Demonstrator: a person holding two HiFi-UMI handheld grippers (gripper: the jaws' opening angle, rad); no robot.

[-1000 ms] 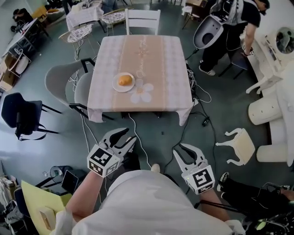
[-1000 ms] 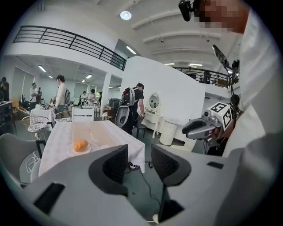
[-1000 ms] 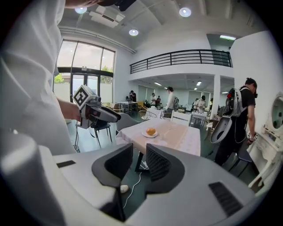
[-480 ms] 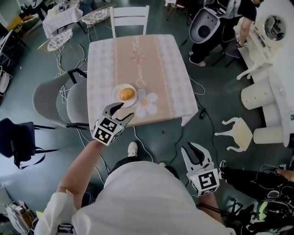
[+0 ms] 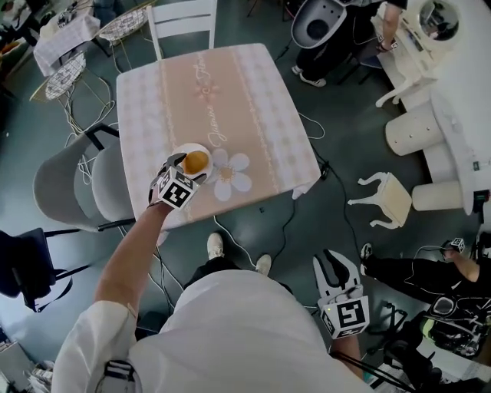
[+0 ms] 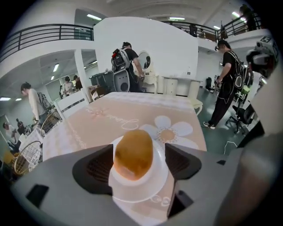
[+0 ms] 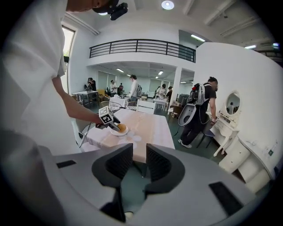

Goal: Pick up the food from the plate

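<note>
An orange-brown bun (image 5: 196,162) lies on a small white plate (image 5: 177,151) near the front left edge of the pink-clothed table (image 5: 230,92). My left gripper (image 5: 192,166) reaches over the plate with its jaws opening. In the left gripper view the bun (image 6: 133,153) stands between the two dark pads (image 6: 99,165), which lie beside it without squeezing it; the plate (image 6: 141,190) shows below. My right gripper (image 5: 337,265) hangs low over the floor, far from the table. Its pads (image 7: 121,163) stand a narrow gap apart with nothing between them.
A white chair (image 5: 180,19) stands at the table's far side and two grey chairs (image 5: 77,184) at its left. Cables trail on the floor under the table. A tipped white stool (image 5: 383,199) lies to the right. A person (image 7: 201,110) stands beyond the table.
My left gripper has travelled from down by my body up to the plate, and its jaws now stand on either side of the bun. The right gripper stayed low by my side.
</note>
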